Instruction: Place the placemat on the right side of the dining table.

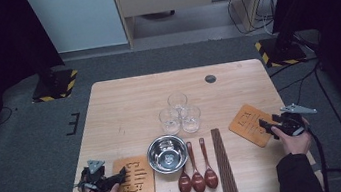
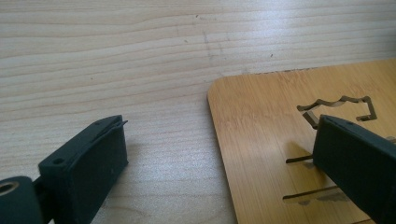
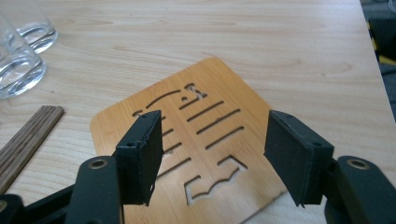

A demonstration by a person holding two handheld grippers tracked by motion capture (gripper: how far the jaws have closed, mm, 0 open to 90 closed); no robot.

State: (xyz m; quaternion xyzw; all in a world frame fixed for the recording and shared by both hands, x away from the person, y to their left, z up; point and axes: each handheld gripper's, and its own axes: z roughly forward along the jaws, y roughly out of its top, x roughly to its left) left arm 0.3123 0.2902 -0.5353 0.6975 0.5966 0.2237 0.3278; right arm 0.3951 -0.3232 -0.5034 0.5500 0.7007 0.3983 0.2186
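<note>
Two bamboo coasters with cut-out patterns lie on the wooden table [image 1: 124,102]. The left coaster [image 1: 137,177] [image 2: 261,130] sits near the front left corner. My left gripper [image 1: 119,176] [image 2: 219,154] is open at its left edge, one jaw over bare table and the other over the coaster. The right coaster [image 1: 248,123] [image 3: 219,84] lies turned at an angle near the right edge. My right gripper [image 1: 265,124] [image 3: 212,144] hovers open over its near part, jaws spread wide with nothing pressed between them.
Three clear glasses [image 1: 179,114] stand clustered mid-table. A steel bowl [image 1: 167,153] sits in front of them, with three dark red spoons [image 1: 197,173] and a bundle of brown chopsticks [image 1: 225,164] to its right. The glasses [image 3: 18,70] and chopsticks [image 3: 23,140] lie left of the right gripper.
</note>
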